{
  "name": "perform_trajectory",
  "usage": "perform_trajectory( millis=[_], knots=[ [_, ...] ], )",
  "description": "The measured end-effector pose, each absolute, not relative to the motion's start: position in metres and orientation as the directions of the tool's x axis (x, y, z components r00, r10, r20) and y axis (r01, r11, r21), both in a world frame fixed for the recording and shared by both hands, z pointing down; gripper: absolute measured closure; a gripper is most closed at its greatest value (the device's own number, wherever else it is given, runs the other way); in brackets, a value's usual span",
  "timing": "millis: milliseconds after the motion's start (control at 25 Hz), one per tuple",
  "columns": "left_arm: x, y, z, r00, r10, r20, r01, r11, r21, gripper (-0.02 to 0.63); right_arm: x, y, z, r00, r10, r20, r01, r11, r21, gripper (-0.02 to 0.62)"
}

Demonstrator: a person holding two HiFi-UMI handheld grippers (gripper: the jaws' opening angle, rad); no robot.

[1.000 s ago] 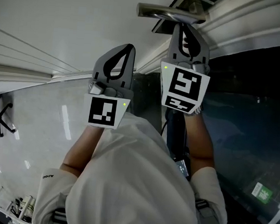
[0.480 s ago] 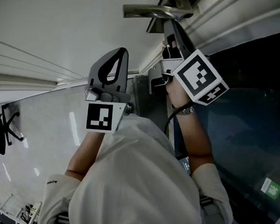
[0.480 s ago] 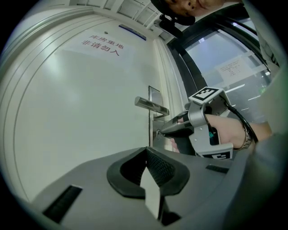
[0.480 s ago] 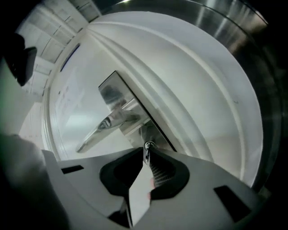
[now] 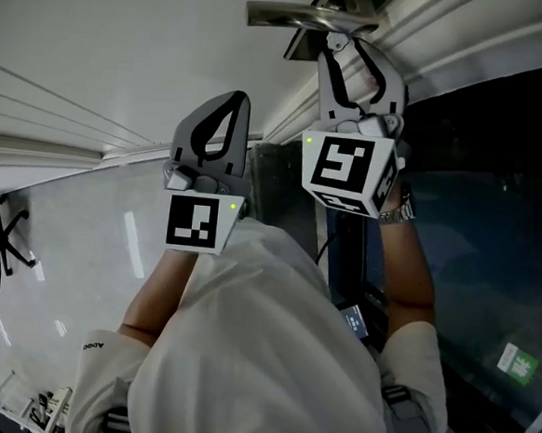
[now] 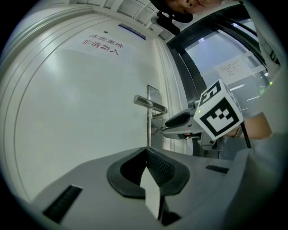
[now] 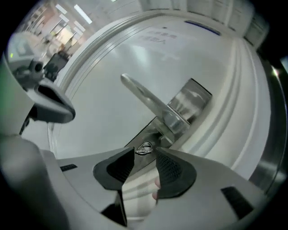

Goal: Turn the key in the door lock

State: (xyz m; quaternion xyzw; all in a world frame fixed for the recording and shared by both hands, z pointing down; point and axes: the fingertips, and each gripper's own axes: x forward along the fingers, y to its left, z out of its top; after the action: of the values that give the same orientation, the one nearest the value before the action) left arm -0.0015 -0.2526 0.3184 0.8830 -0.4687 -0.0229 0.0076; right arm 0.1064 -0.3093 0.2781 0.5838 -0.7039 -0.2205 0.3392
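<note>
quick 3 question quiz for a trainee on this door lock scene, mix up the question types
1. True or false: the left gripper is clamped on the door handle.
2. Seen in the left gripper view, where is the key relative to the handle? A) above it B) just below it C) level with it, far to the left
3. Fill in: the jaws of the right gripper stand ___.

Key
1. False: it is shut on nothing, held back from the door handle.
2. B
3. apart: they have just been opening, and the key's head sits in the gap at their tips, not pinched.
</note>
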Motion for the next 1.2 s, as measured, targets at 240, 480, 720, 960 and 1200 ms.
perform_trajectory(
  millis=[240,480,720,960,1200],
  knots=[
    [-0.011,-0.248,0.321,0.545,-0.838,-0.027,-0.837,-0.545,0.036,0.596,0.101,-0.318,0.288,0.001,-0.981,0.194,-0.275,0.187,0.943,0.449],
    [-0.022,-0.248,0.323,0.523,-0.852,-0.02,-0.851,-0.524,0.044,0.597,0.1,-0.321,0.29,0.038,-0.986,0.163,-0.251,0.149,0.957,0.482],
    [-0.018,-0.247,0.325,0.535,-0.845,-0.023,-0.843,-0.535,0.049,0.597,0.099,-0.323,0.288,0.03,-0.988,0.152,-0.392,0.128,0.911,0.485],
    [-0.013,-0.244,0.326,0.544,-0.839,-0.017,-0.837,-0.544,0.051,0.596,0.102,-0.322,0.281,0.006,-0.99,0.141,-0.672,0.101,0.734,0.485],
    [-0.012,-0.244,0.327,0.54,-0.841,-0.014,-0.84,-0.54,0.05,0.597,0.105,-0.324,0.279,-0.025,-0.99,0.14,-0.838,0.098,0.537,0.485]
  ],
)
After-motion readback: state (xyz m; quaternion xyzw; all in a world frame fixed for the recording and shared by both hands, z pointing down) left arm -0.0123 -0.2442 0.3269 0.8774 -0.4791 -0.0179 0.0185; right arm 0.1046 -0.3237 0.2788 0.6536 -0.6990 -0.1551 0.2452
